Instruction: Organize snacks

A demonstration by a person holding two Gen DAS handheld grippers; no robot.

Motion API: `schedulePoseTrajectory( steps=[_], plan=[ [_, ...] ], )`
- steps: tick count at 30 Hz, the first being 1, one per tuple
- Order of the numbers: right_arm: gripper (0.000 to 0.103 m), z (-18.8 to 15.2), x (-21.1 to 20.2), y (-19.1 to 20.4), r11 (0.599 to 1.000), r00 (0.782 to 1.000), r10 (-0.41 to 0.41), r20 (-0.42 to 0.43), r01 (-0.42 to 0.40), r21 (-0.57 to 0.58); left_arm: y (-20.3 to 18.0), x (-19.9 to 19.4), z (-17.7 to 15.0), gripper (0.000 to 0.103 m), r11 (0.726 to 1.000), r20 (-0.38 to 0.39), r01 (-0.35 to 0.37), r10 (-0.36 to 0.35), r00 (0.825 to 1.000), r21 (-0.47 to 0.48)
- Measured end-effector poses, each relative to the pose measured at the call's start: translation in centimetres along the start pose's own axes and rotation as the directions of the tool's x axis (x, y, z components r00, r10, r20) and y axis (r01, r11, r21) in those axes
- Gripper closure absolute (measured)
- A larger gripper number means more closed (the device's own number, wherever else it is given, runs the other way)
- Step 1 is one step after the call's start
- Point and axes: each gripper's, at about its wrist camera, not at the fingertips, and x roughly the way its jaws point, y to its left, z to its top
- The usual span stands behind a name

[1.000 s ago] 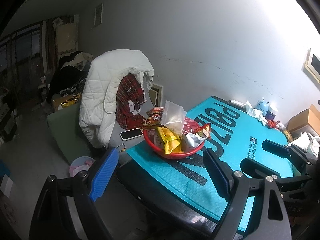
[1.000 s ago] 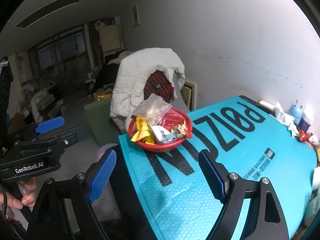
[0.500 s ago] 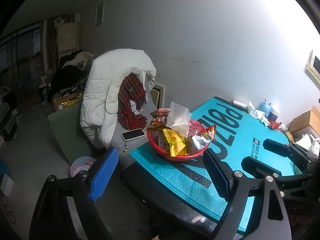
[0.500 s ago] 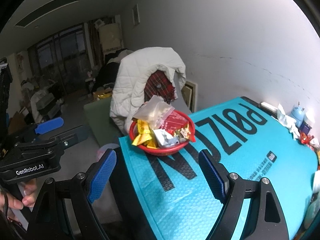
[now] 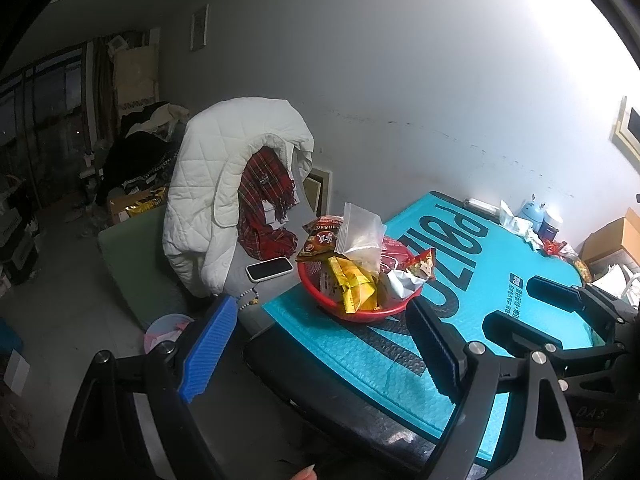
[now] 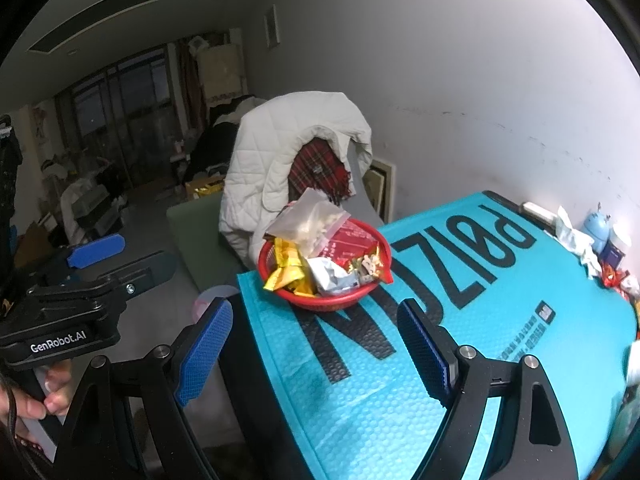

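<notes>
A red basket (image 5: 326, 300) (image 6: 360, 295) stands at the near left corner of a teal-covered table (image 5: 500, 280) (image 6: 460, 300). It holds several snack packets: yellow packets (image 5: 354, 284) (image 6: 286, 266), a clear zip bag (image 5: 362, 232) (image 6: 310, 220), a red packet (image 6: 352, 240) and a silver packet (image 5: 400, 280) (image 6: 332, 276). My left gripper (image 5: 320, 344) is open and empty, held short of the basket. My right gripper (image 6: 314, 344) is open and empty, a little nearer than the basket. Each gripper shows in the other's view, the right one (image 5: 536, 312) at the right and the left one (image 6: 112, 264) at the left.
A chair draped with a white quilted jacket (image 5: 224, 176) (image 6: 288, 152) and a red plaid scarf (image 5: 264, 200) stands left of the table. A phone (image 5: 270, 268) lies on its seat. Small bottles and wrappers (image 5: 536, 224) (image 6: 596, 240) crowd the table's far end. A pink bin (image 5: 164, 328) is on the floor.
Both views have drawn back slightly and tilted; the basket sits a little farther right in the left wrist view. Both grippers stay open and empty.
</notes>
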Motion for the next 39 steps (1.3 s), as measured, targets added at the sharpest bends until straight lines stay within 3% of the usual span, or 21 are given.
schedulePoseTrajectory(
  steps=[39],
  plan=[
    [0.018,-0.41,0.61,-0.14,1.0,1.0,-0.004,-0.008,0.004,0.004,0.03,0.13,-0.16,0.017,1.0,-0.011,-0.005,0.005,1.0,0.004]
  ],
)
